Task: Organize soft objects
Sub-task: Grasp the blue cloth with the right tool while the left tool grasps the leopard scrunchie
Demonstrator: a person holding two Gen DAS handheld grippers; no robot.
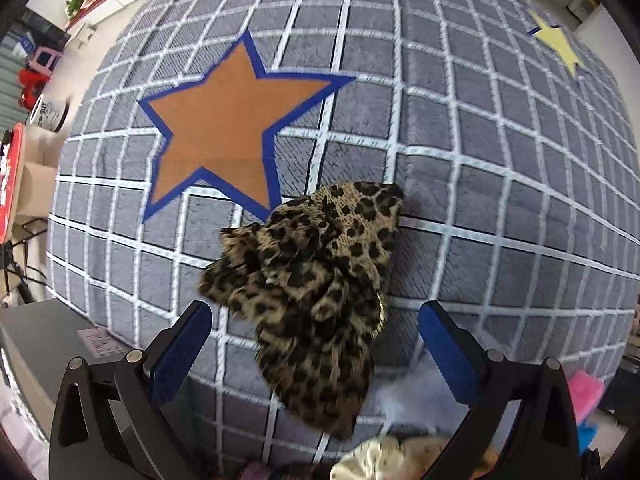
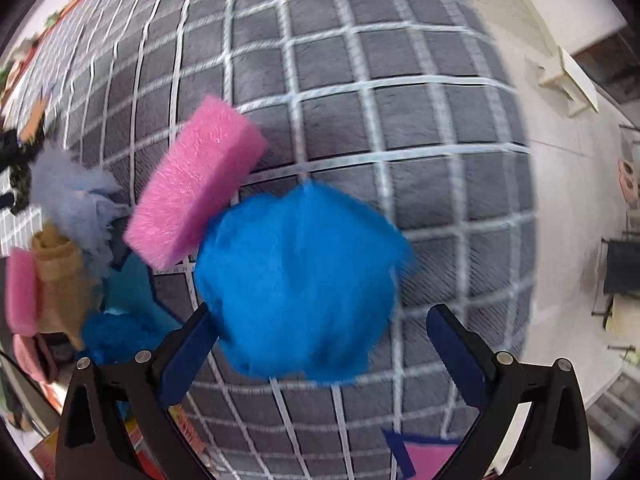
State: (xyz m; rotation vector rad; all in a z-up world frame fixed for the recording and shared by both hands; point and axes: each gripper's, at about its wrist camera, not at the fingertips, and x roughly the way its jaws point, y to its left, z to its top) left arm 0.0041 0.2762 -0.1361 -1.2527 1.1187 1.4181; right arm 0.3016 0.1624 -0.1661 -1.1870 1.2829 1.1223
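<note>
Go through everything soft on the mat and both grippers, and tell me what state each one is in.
Left gripper: open, holding nothing.
Leopard-print cloth: crumpled, lying between the open fingers.
Right gripper: open.
Blue fluffy ball: blurred, between the fingers, not clamped.
Pink sponge: tilted, its lower end beside the blue ball.
Grey fluffy tuft: loose, left of the sponge.
Checked mat: spread flat.

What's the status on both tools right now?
Left tool open, leopard cloth between fingers. Right tool open over blue fluffy ball. Pink sponge beside it.
</note>
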